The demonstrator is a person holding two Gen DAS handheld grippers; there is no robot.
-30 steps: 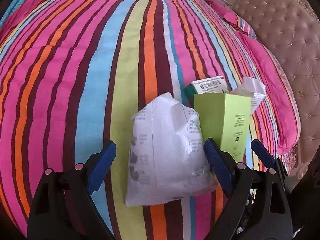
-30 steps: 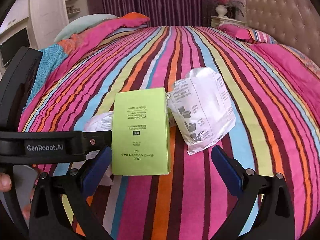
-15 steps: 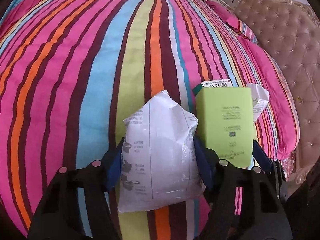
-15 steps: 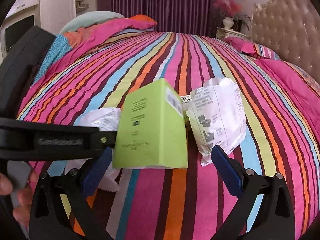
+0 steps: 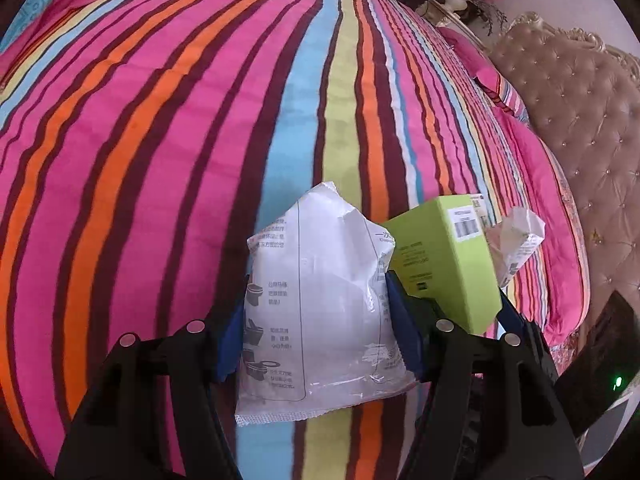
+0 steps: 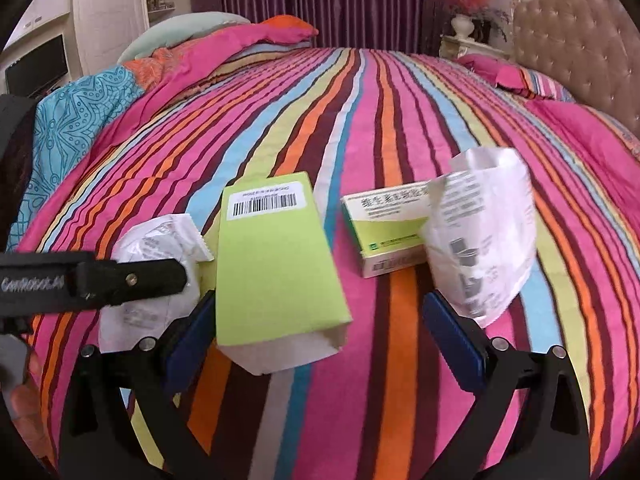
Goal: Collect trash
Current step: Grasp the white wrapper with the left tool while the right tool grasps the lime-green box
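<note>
My left gripper (image 5: 316, 332) is shut on a white plastic packet (image 5: 320, 312) with grey printing, and holds it off the striped bed; the packet also shows in the right wrist view (image 6: 484, 232). A lime green carton (image 6: 276, 264) lies tipped over between my right gripper's (image 6: 316, 336) open jaws, against the left finger; it also shows in the left wrist view (image 5: 444, 264). A small green and white medicine box (image 6: 388, 228) lies on the bed behind. A crumpled white wrapper (image 6: 156, 256) lies at the left.
The striped bedspread (image 6: 400, 120) covers the bed. A tufted headboard (image 5: 580, 120) stands at the right. A folded quilt and pillow (image 6: 180, 60) lie at the far left, a nightstand with a vase (image 6: 464, 36) behind.
My left gripper closed on the white packet and lifted it. The green carton tipped over from upright onto its side. The medicine box came into the right wrist view.
</note>
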